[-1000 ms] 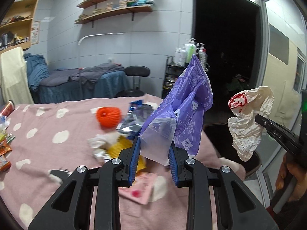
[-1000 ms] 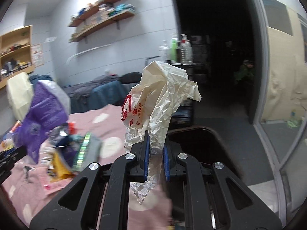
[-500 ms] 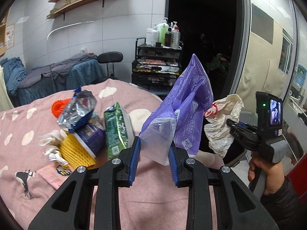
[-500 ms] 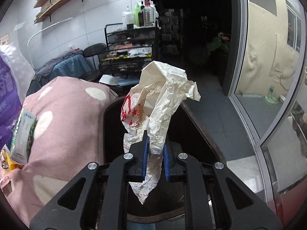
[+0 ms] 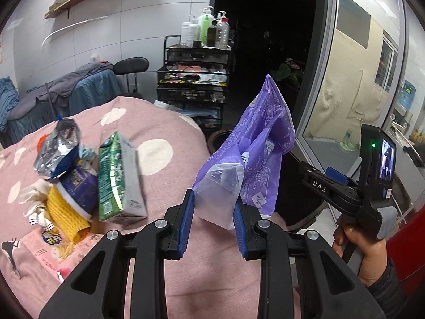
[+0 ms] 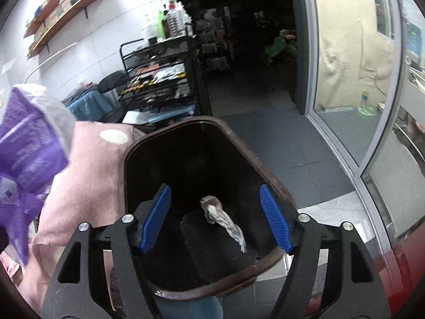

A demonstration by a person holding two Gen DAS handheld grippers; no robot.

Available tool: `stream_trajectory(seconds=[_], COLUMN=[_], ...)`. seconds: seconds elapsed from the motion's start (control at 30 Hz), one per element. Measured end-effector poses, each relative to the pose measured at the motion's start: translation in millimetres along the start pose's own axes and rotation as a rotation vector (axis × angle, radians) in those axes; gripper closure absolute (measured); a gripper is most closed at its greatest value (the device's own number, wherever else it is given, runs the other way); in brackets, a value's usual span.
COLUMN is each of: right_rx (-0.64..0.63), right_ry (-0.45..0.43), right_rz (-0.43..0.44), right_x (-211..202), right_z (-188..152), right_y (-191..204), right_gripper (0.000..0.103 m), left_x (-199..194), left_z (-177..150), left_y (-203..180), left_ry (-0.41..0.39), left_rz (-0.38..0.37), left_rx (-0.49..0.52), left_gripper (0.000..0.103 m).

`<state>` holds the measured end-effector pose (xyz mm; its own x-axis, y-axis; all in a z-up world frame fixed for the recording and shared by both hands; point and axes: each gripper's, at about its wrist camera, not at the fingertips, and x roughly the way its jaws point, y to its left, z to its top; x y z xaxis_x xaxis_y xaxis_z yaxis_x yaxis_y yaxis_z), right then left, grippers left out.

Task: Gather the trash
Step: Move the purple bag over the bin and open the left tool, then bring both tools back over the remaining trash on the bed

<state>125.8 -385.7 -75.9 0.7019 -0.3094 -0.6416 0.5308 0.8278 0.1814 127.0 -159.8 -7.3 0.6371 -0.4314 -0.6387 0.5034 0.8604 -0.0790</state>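
- On the pink bedspread [image 5: 164,133], soft cloth with pale round dots, a heap of rubbish lies at the left: a crumpled silver foil bag [image 5: 57,143], a yellow foam net sleeve [image 5: 62,212], a round purple tub [image 5: 79,191] and a boxy green carton [image 5: 114,178] tilted on its side, its long axis running away from the camera.
- The left gripper [image 5: 212,220] is clamped on a purple plastic bag [image 5: 261,143]; the blue ribbed pads press a clear, filmy part at its bottom, and the thin crinkled bag stands upright, long axis vertical, its pointed end up.
- At the right of that view a hand [image 5: 364,255] holds the other tool's handle.
- The right gripper [image 6: 215,218] has just been opening; its jaws stand wide apart with nothing between the pads, poised above the bin.
- The trash bin [image 6: 233,138], dark brown, smooth plastic, a rounded rectangle, stands just beside the bed's edge.
- Inside it lies the crumpled white paper wrapper [image 6: 224,219], twisted into a strip, long axis slanting from upper left to lower right.
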Motion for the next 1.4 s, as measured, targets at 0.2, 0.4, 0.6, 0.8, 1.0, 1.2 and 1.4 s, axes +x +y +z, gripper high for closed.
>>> stream_trajectory(seconds=[0.2, 0.4, 0.6, 0.8, 1.0, 1.2, 1.4], right_rx=[0.018, 0.028, 0.044, 0.071, 0.105, 0.098, 0.111], right_ry=[-0.064, -0.108, -0.128, -0.143, -0.159, -0.15, -0.152], right_rz=[-0.047, -0.088, -0.115, -0.166, -0.187, -0.184, -0.164], right_x=[-17, -33, -40, -43, -47, -47, -49], right_z=[7, 12, 15, 17, 20, 19, 18], right_y=[-9, -19, -30, -42, -53, -51, -53], right_gripper=[0.028, 0.027, 0.026, 0.023, 0.017, 0.015, 0.011], left_x=[25, 53, 69, 86, 98, 101, 93], left_z=[12, 18, 20, 22, 19, 16, 17], left_y=[-19, -36, -45, -53, -63, -66, -65], left_ry=[0.072, 0.134, 0.187, 0.237, 0.276, 0.273, 0.236], left_rz=[-0.04, -0.036, -0.044, -0.045, -0.046, -0.029, -0.005], left_rx=[0.001, 0.015, 0.026, 0.033, 0.061, 0.097, 0.113], left_gripper=[0.074, 0.074, 0.074, 0.074, 0.072, 0.031, 0.02])
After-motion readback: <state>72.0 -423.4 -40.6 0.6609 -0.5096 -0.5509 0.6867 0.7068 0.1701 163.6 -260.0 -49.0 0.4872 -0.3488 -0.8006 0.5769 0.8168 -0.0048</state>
